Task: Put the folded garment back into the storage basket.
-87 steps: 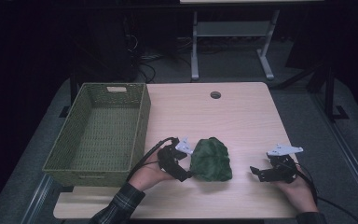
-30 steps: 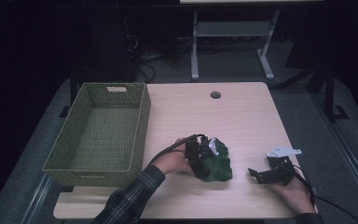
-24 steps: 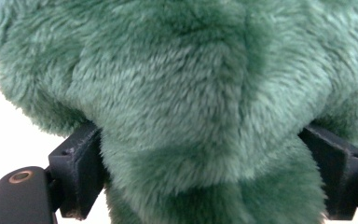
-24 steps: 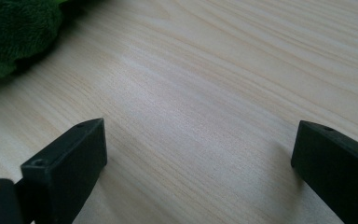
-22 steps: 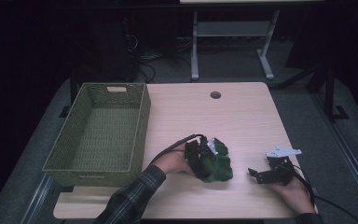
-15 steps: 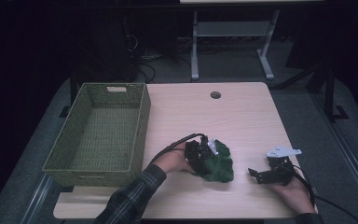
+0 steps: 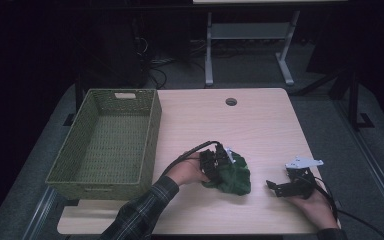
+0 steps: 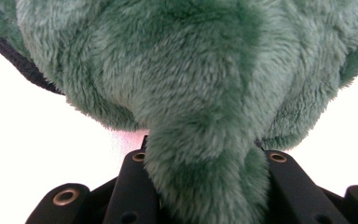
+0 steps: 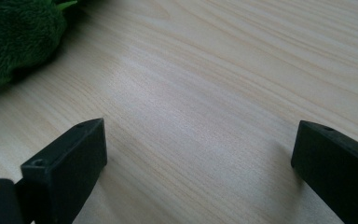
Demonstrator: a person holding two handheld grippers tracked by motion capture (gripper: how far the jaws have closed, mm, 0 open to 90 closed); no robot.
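Left tongs (image 7: 223,161) just closing, pinching green plush toy (image 7: 233,174), right tongs (image 7: 276,187) spread, resting low on table (image 7: 260,125)

- The high view looks forward and down from above the person's side, taking in the whole tabletop (image 7: 260,120).
- The left gripper view sits right against the green plush toy (image 8: 191,84).
- The right gripper view skims low over the tabletop (image 9: 223,93), sharing that toy (image 9: 14,32), at its upper left, with the others.
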